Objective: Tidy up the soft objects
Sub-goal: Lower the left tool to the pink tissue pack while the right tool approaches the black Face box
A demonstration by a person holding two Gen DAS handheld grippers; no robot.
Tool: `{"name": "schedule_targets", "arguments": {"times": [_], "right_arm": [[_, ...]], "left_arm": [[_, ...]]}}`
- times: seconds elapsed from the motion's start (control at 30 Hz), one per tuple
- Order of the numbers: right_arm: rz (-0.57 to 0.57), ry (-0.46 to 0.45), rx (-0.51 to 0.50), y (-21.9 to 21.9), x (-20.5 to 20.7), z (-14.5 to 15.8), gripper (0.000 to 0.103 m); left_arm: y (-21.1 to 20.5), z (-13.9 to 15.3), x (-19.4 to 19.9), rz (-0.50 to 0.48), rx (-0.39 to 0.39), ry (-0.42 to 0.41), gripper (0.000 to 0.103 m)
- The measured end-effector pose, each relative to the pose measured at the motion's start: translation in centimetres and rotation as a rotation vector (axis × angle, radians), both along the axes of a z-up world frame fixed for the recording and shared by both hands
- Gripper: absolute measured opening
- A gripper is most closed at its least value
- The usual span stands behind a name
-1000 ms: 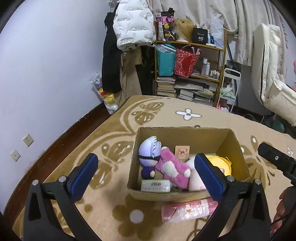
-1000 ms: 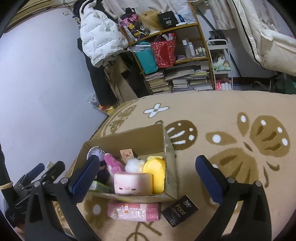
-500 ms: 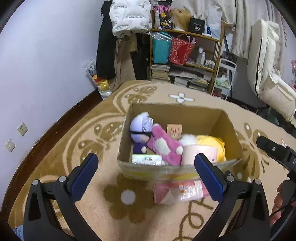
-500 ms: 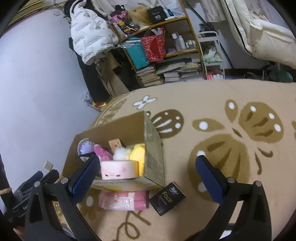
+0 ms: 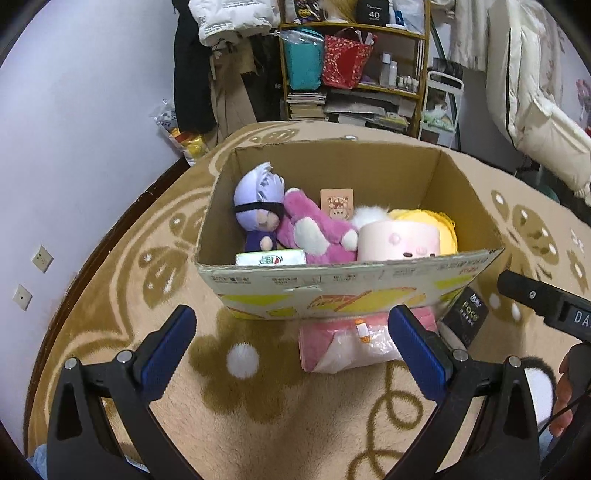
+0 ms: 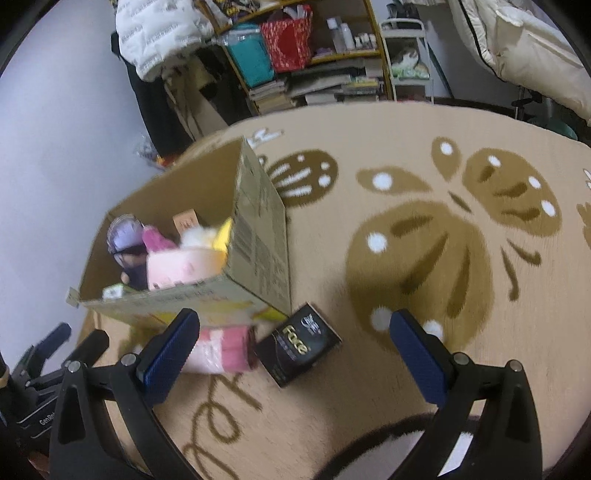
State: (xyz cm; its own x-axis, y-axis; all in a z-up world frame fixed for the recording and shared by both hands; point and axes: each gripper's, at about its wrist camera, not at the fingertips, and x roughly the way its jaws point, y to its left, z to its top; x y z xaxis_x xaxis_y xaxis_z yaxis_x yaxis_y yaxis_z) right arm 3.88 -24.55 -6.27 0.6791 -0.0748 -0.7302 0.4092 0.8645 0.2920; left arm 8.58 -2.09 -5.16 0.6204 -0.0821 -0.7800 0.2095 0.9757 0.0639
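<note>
A cardboard box (image 5: 332, 284) stands on the rug and holds a purple-haired doll (image 5: 258, 210), a pink plush (image 5: 314, 232), a pale pink cushion (image 5: 399, 242), a yellow plush (image 5: 443, 229) and a green-white pack (image 5: 271, 257). A pink tissue pack (image 5: 343, 347) lies on the rug against the box front. A black "Face" box (image 6: 297, 343) lies beside it. My left gripper (image 5: 291, 347) is open and empty, just before the box. My right gripper (image 6: 295, 347) is open and empty, above the black box. The box (image 6: 255, 236) also shows in the right wrist view.
A beige rug with brown butterfly patterns (image 6: 424, 229) covers the floor. A shelf (image 5: 351, 66) with bags, books and bottles stands at the back, with jackets (image 5: 236, 18) hanging to its left. A white wall (image 5: 74, 129) with sockets runs on the left. White bedding (image 5: 535, 92) is on the right.
Both grippers have moved down and closer to the box and the packs on the rug. The right wrist view has swung right of the box. Both stay open.
</note>
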Motion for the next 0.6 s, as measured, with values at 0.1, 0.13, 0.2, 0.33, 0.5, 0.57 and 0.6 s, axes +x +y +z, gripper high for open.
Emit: {"name": "schedule_targets", "arguments": {"times": [0.1, 0.13, 0.2, 0.33, 0.5, 0.57, 0.6], "right_arm": [[0.012, 0.046, 0.007, 0.0, 0.5, -1.2, 0.103], [0.014, 0.056, 0.008, 0.0, 0.6, -1.5, 0.103], [0.019, 0.079, 0.004, 0.1, 0.9, -2.1, 0.103], [0.03, 0.118, -0.004, 0.3, 1.5, -3.1, 0.103], [0.041, 0.142, -0.026, 0.5, 1.9, -3.6, 0.103], [0.044, 0.149, -0.015, 0.5, 2.1, -3.9, 0.103], [0.043, 0.153, -0.012, 0.4, 2.3, -4.0, 0.103]], "left_arm": [[-0.3, -0.9, 0.2, -0.017, 0.007, 0.023, 0.103], [-0.4, -1.3, 0.4, -0.022, 0.014, 0.039, 0.103], [-0.6, -2.1, 0.5, -0.033, 0.022, 0.062, 0.103], [-1.1, -3.2, 0.8, -0.062, 0.035, 0.088, 0.103], [-2.1, -4.6, 0.5, -0.102, 0.073, 0.099, 0.103], [-2.8, -5.2, 0.4, -0.135, 0.103, 0.1, 0.102], [-3.1, -5.5, 0.4, -0.145, 0.113, 0.101, 0.102]]}}
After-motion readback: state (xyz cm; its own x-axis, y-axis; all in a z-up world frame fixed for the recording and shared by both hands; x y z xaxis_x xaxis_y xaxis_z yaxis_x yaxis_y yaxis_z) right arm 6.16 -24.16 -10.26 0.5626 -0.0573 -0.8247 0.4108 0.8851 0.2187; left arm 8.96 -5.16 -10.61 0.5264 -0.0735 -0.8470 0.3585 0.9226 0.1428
